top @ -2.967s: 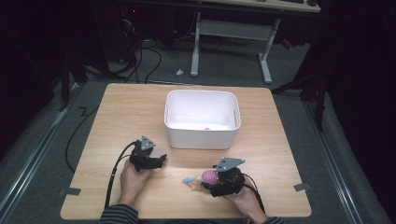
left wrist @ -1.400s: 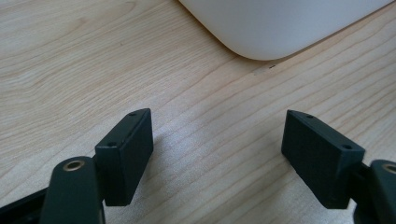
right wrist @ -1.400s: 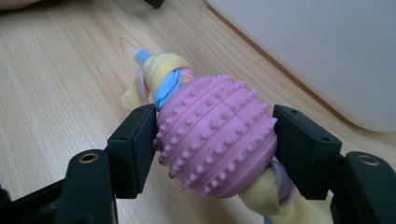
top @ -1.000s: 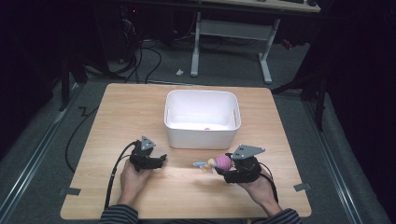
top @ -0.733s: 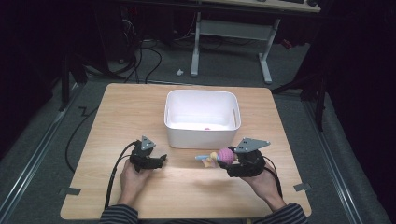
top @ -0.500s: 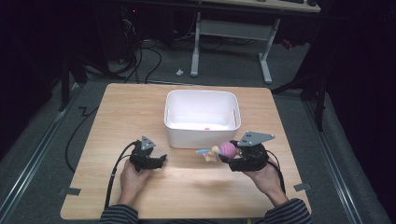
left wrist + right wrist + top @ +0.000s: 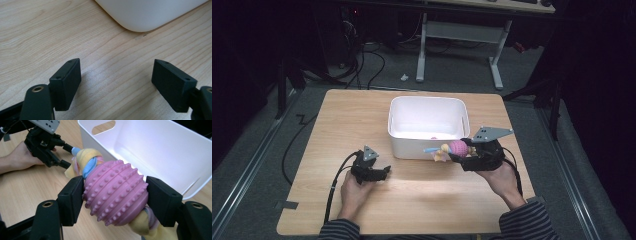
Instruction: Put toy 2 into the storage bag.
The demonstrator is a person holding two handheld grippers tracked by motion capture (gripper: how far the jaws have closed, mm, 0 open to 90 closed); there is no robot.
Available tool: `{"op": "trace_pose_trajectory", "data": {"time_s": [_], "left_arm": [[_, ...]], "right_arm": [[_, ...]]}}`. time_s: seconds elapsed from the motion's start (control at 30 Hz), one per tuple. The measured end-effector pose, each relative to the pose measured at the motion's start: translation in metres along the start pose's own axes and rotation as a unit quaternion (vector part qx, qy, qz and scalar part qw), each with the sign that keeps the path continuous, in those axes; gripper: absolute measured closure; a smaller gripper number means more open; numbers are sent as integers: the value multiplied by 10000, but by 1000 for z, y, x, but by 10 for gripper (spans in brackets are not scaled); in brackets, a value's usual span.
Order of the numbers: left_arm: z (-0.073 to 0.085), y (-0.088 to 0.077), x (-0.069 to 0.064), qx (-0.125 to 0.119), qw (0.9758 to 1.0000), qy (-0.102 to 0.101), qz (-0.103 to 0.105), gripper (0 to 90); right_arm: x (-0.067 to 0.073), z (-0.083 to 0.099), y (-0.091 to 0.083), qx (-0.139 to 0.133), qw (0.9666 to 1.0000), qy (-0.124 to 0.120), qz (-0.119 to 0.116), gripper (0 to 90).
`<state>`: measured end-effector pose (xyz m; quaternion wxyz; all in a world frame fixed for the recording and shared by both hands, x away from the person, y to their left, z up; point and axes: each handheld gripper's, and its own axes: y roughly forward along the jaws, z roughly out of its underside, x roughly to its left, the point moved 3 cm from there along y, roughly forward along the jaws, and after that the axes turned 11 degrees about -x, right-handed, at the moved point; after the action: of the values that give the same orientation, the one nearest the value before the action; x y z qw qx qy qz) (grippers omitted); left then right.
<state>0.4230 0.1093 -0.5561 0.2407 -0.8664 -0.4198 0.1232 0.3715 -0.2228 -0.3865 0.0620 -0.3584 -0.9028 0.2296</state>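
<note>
A pink knobbly ball toy (image 7: 115, 192) threaded on a yellow, blue and pink rope is clamped between the jaws of my right gripper (image 7: 115, 201). In the high view the toy (image 7: 456, 147) hangs above the table just in front of the white bin's (image 7: 427, 102) near right corner, with my right gripper (image 7: 462, 154) pointing left. My left gripper (image 7: 384, 174) rests on the table in front of the bin's left corner. Its jaws stand wide apart over bare wood (image 7: 116, 80) with nothing between them.
The white bin (image 7: 160, 150) is nearly bare inside; a small pink thing (image 7: 433, 137) lies at its near wall. The wooden table (image 7: 342, 120) has free room left of the bin. Cables and a desk frame stand on the dark floor beyond.
My right gripper has risen with the toy and moved back and right, from the table's front toward the bin's near right corner. The left gripper has stayed put.
</note>
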Motion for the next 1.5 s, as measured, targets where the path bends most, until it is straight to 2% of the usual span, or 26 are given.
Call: {"op": "trace_pose_trajectory", "data": {"time_s": [0.33, 0.73, 1.13, 1.33, 1.5], "left_arm": [[0, 0, 0, 8, 10000, 7, 8, 236], [0, 0, 0, -1, 10000, -5, 4, 236], [0, 0, 0, 3, 10000, -5, 14, 239], [0, 0, 0, 3, 10000, -8, 16, 239], [0, 0, 0, 3, 10000, -10, 17, 240]], "right_arm": [[-13, -28, 0, -122, 9998, -122, 117, 338], [-38, -45, 14, -75, 9995, 26, 297, 338], [-51, -48, 47, 86, 9993, 205, 309, 337], [-49, -44, 72, 331, 9990, 150, 260, 336], [-44, -40, 84, 475, 9986, 131, 175, 336]]}}
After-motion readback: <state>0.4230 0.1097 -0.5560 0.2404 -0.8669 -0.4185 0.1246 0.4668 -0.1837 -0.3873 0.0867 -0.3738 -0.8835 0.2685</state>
